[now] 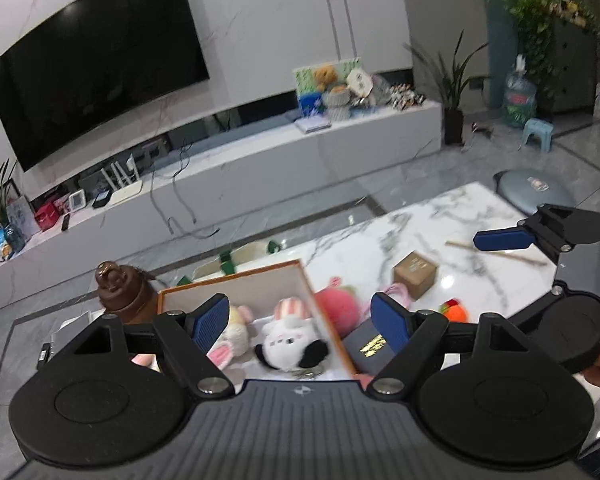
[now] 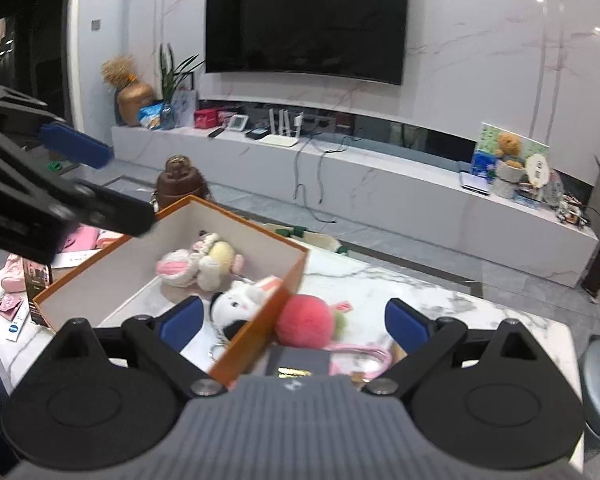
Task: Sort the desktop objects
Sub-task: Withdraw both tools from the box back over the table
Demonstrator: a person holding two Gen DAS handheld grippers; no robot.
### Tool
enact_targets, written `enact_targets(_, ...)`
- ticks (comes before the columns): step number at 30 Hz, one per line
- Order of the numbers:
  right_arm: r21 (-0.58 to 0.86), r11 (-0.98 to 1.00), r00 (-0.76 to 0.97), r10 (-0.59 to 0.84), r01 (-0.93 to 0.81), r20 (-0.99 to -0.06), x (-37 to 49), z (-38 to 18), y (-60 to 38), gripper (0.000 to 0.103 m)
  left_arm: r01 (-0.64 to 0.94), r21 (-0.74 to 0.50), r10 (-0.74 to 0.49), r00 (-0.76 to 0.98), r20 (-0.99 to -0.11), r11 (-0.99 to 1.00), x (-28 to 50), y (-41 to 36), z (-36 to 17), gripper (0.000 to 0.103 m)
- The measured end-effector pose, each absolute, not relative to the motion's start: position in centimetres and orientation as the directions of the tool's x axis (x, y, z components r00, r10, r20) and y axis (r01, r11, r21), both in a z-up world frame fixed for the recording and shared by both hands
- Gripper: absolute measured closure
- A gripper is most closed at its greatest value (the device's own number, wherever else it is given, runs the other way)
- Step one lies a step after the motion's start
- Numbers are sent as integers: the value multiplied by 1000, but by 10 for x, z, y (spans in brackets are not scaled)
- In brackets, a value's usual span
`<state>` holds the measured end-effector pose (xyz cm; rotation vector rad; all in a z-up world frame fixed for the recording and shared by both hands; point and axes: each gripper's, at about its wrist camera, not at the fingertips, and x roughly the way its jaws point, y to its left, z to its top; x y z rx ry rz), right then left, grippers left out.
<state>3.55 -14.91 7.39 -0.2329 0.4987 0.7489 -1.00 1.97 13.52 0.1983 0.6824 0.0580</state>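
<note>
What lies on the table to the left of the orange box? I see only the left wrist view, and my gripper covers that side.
Observer: A dark carton stands at the corner of the orange box, with flat packets beside it.
Operator: Is the right gripper holding anything?
Observer: No. The right gripper is open and empty, and the pink plush lies on the table under it.

I count two plush toys (image 2: 204, 266) in my orange box (image 2: 260, 336), one pink pompom (image 2: 306, 322), one brown carton (image 1: 415, 274), one dark box (image 1: 370, 348).
</note>
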Motion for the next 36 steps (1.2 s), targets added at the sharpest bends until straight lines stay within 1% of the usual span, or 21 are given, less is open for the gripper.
enact_targets(2,-7,730,635,589,-684,-499,34,74,-167,6,21,193,104,783,-613,981,-19,9,135,11)
enact_targets(7,47,774,671,576,-632,-467,36,73,-213,6,73,241,87,800,-593,968,-33,-23,128,11)
enact_targets(14,102,831,713,526,-547,-464,38,61,-263,6,107,194,29,807,-590,975,-46,-46,101,11)
enact_targets(21,118,853,725,498,-508,-476,48,53,-279,6,181,278,22,802,-597,943,-69,-74,38,11)
enact_targets(25,115,849,718,501,-516,-484,53,49,-271,6,212,290,14,785,-619,933,-77,-85,-9,11)
enact_targets(28,98,847,708,495,-522,-504,59,43,-263,6,201,311,47,769,-637,929,-84,-88,-41,11)
enact_targets(32,79,845,698,486,-528,-527,64,36,-254,6,138,265,71,757,-650,954,-90,-78,-70,11)
enact_targets(36,62,842,691,480,-537,-541,69,33,-243,6,100,183,50,738,-673,978,-86,-64,-90,11)
